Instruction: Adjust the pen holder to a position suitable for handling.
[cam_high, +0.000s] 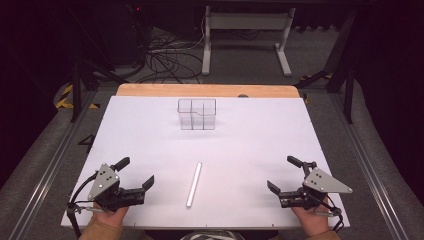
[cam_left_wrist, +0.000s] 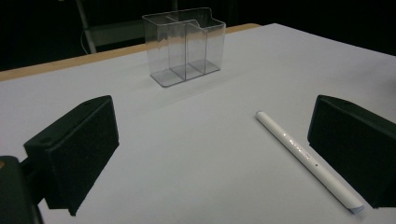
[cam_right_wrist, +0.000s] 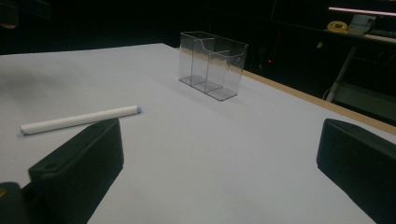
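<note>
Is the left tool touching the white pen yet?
Apart. The high view shows bare table between the left tool and the white pen; its jaws stand open, nothing between them.

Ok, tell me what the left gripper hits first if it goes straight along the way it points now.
Probably nothing near: the left gripper, jaws open, faces bare white tabletop. The white pen lies off toward one jaw, and the clear divided organizer stands farther ahead, slightly aside of centre. Depth is hard to judge, so the organizer might be met.

Pen centre-front, holder behind.
Your pen (cam_high: 194, 184) lies on the table (cam_high: 250, 135) between your left gripper (cam_high: 137, 178) and right gripper (cam_high: 282, 175); holder (cam_high: 197, 114) stands far back.
</note>
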